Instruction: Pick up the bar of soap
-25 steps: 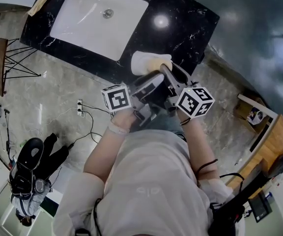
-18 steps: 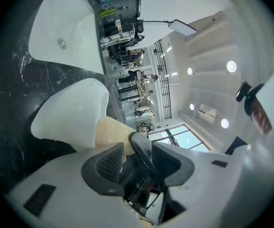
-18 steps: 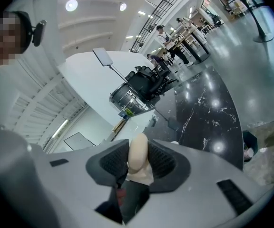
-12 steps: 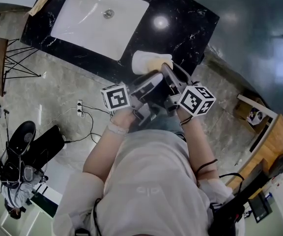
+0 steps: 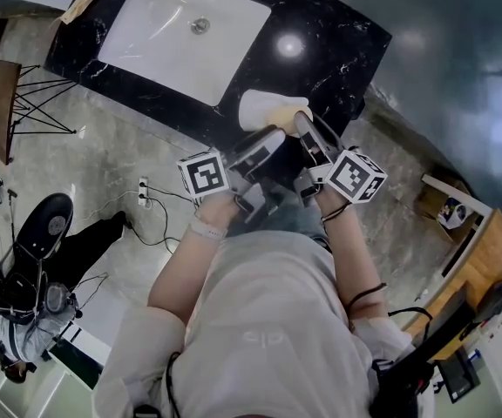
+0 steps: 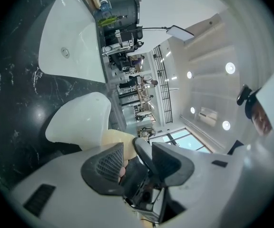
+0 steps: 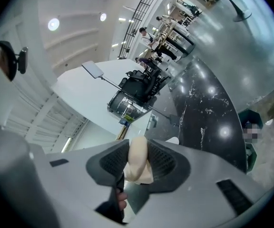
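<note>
The black marble counter [image 5: 338, 50] carries a white sink [image 5: 181, 37] toward its far left corner. A white soap dish [image 5: 260, 110] sits at the near edge, about midway along. The left gripper [image 6: 137, 148] hangs just beside the dish with its jaws apart and nothing pressed between its pads. The right gripper [image 7: 137, 151] is closed on the bar of soap [image 7: 138, 161], its ribbed pads pressing the bar's two broad faces. In the head view the soap shows at the dish's right end, above the near edge. I cannot tell whether it is clear of the dish. To do the lift well, I would hold the squeeze steady rather than tighter, since a smooth rounded bar will likely squirt out under extra pressure. Raising it straight up without tilting should avoid dragging the dish. The open left gripper is best held aside.
</note>
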Demonstrator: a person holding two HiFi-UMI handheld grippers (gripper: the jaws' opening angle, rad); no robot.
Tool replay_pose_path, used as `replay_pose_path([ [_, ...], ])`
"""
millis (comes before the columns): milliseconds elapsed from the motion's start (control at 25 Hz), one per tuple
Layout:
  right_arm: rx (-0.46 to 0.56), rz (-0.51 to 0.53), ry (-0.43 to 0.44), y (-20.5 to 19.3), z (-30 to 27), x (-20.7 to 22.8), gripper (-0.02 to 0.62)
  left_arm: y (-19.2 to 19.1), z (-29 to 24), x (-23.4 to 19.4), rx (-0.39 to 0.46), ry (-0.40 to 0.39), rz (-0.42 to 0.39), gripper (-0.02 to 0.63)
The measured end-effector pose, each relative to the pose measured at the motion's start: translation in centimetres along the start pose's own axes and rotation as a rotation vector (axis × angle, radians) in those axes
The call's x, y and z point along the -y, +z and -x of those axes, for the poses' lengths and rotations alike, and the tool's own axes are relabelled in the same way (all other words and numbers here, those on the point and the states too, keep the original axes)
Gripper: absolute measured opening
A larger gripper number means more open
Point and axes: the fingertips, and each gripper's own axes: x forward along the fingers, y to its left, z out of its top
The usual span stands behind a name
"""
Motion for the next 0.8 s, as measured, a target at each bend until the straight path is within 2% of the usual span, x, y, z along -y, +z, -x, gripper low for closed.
replay_pose_path([
  [120,0.008,-0.054,0.025,0.2,0.0,-0.1,0.135,0.3,0.4,-0.3,0.014,0.019,-0.034,0.173],
  [280,0.014,-0.071,0.051,0.8,0.5,-0.8,0.135,0.0,1.0,-0.8,0.054,0.036,0.051,0.196],
  [480,0.003,-0.136,0.131,1.1,0.9,-2.8,0.135,0.1,0.9,-0.5,0.100,0.007,0.116,0.201],
  [640,-0.046,-0.149,0.205,0.2,0.8,-4.3,0.135,0.9,0.7,0.6,0.149,-0.055,0.126,0.210],
  [680,-0.052,-0.149,0.216,0.1,0.9,-4.6,0.135,1.1,0.7,0.7,0.160,-0.062,0.127,0.207],
  [760,-0.055,-0.157,0.237,0.0,1.1,-4.9,0.135,1.2,0.9,0.7,0.179,-0.063,0.131,0.137],
  [800,-0.057,-0.158,0.246,-0.1,1.1,-5.1,0.135,1.3,1.0,0.7,0.186,-0.066,0.131,0.135],
])
